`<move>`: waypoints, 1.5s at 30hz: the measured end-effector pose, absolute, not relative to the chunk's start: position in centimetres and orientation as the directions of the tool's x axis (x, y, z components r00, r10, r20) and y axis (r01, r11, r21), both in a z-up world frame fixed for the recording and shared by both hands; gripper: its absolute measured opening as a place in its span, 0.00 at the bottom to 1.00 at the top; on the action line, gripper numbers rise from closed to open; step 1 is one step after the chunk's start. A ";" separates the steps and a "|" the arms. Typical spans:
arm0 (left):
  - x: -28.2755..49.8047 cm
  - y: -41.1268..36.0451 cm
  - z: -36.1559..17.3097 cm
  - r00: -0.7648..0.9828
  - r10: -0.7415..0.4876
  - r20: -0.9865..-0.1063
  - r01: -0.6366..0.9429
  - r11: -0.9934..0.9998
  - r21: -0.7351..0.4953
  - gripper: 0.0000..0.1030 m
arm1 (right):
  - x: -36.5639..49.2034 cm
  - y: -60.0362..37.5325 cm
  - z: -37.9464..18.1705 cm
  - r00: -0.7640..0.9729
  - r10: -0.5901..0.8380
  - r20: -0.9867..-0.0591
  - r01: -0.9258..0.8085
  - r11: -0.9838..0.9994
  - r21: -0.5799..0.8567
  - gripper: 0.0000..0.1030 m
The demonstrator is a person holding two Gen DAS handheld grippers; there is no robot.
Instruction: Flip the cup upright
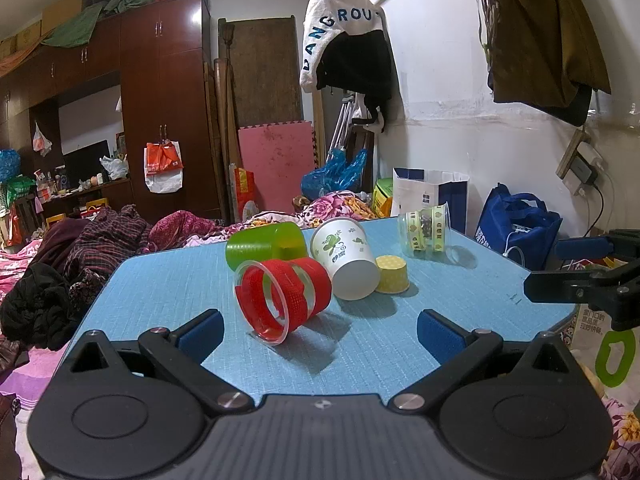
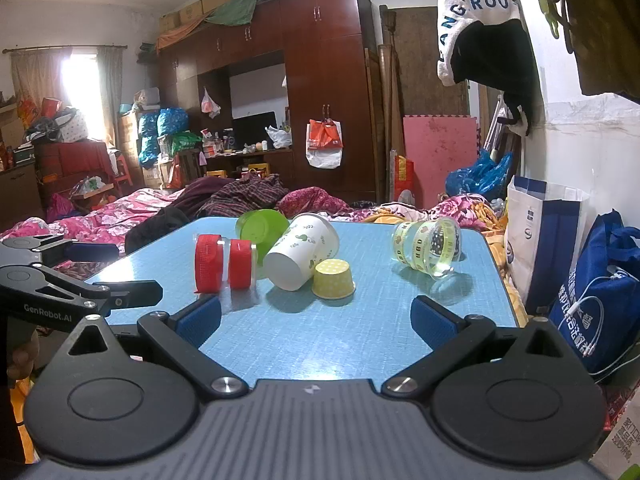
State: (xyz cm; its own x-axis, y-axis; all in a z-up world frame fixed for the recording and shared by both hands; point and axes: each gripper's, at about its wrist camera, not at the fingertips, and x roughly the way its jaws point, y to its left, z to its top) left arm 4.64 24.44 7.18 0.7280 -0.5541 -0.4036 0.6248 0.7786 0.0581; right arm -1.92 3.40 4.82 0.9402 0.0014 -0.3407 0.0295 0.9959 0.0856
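While both tools [image 1: 320, 332] [image 2: 316, 320] gape wide — empty — cups [image 1: 284, 300] lie mid-table [image 1: 168, 280].

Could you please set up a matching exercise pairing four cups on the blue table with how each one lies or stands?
Things:
1. red cup
2. white cup
3. yellow cup
4. green cup

States:
A. upside down, mouth on the table
B. on its side, farthest back
C. on its side, clear with two bands
D. on its side, leaf print, touching the small cup

Pairs: 1-C, 2-D, 3-A, 4-B
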 end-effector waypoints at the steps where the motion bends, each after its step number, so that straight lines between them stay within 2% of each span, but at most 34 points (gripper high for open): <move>1: 4.6 24.4 7.2 0.728 -0.554 -0.403 0.625 0.778 0.059 1.00 | -1.9 3.4 4.8 0.940 0.002 -0.340 0.029 0.996 0.086 0.99; 45: 4.7 24.2 6.8 0.724 -0.555 -0.410 0.629 0.774 0.062 1.00 | -1.9 3.4 4.8 0.940 0.002 -0.342 0.029 0.996 0.085 0.99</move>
State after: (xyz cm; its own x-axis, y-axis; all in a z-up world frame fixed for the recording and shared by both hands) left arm 4.66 24.23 6.80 0.7237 -0.5552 -0.4099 0.6295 0.7745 0.0624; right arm -1.91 3.39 4.82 0.9397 0.0016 -0.3420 0.0291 0.9960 0.0846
